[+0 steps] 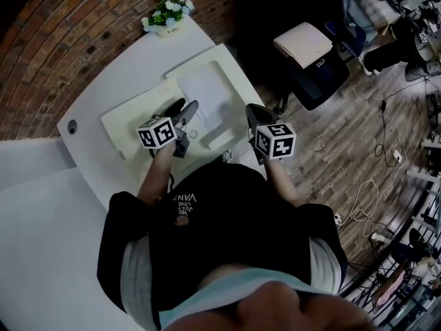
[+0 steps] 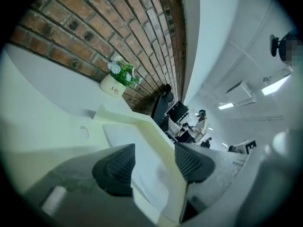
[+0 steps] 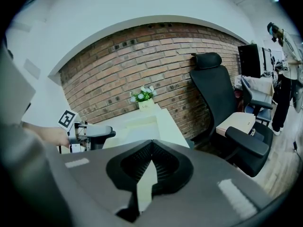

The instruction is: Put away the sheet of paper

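One flowerpot (image 1: 167,21) beyond sheet of paper (image 1: 207,92), chair (image 3: 214,91) (black) beside desk (image 1: 127,71)

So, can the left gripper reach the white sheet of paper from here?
Probably yes: the left gripper hovers right at the white sheet of paper, jaws open, nothing lying over it.

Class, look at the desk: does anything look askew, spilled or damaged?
Nothing stands out. The sheet of paper lies flat in the cream tray, and the flower pot stands upright.
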### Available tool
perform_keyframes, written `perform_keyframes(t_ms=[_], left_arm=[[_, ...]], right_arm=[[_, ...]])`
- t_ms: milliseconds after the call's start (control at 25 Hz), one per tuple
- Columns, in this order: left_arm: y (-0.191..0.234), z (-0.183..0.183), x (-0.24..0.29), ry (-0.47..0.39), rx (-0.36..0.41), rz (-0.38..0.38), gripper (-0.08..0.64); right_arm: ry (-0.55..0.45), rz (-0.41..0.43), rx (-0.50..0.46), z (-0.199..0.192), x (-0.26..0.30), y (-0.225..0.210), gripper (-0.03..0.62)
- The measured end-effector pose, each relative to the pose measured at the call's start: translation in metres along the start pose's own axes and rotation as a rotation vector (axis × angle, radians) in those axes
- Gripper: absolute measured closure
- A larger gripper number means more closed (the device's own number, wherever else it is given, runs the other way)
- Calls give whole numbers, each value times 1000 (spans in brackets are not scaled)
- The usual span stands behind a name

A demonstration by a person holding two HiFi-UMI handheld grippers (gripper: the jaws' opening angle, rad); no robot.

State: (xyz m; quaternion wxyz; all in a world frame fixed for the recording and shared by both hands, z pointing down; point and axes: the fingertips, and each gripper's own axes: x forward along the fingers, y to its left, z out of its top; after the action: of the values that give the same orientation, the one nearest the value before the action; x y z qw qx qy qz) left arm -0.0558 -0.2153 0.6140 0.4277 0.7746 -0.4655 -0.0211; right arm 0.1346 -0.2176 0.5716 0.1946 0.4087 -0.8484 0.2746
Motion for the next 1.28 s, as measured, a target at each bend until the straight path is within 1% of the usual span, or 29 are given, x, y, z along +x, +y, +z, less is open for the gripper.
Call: perform_keyframes(t_ms=[200, 360, 480, 920, 1080, 1280], left_arm=[[-6, 9, -14, -38, 44, -14, 352], [-8, 17, -30, -74, 53, -24, 415], [-10, 22, -43, -102, 64, -35, 475], [-10, 28, -84, -147, 111, -50, 556], [-13, 29, -97, -160, 125, -64, 558], [-14, 24, -114, -151, 163, -61, 558]], right_arm=[[-16, -1, -4, 0, 0, 11, 592], [-34, 3, -5, 2, 0, 22, 591], [-61, 10, -8, 6, 0, 33, 592], [-88, 8, -18, 2, -3, 71, 591], [-96, 4, -20, -2, -7, 82, 592], [-110, 8, -32, -5, -10, 100, 591]])
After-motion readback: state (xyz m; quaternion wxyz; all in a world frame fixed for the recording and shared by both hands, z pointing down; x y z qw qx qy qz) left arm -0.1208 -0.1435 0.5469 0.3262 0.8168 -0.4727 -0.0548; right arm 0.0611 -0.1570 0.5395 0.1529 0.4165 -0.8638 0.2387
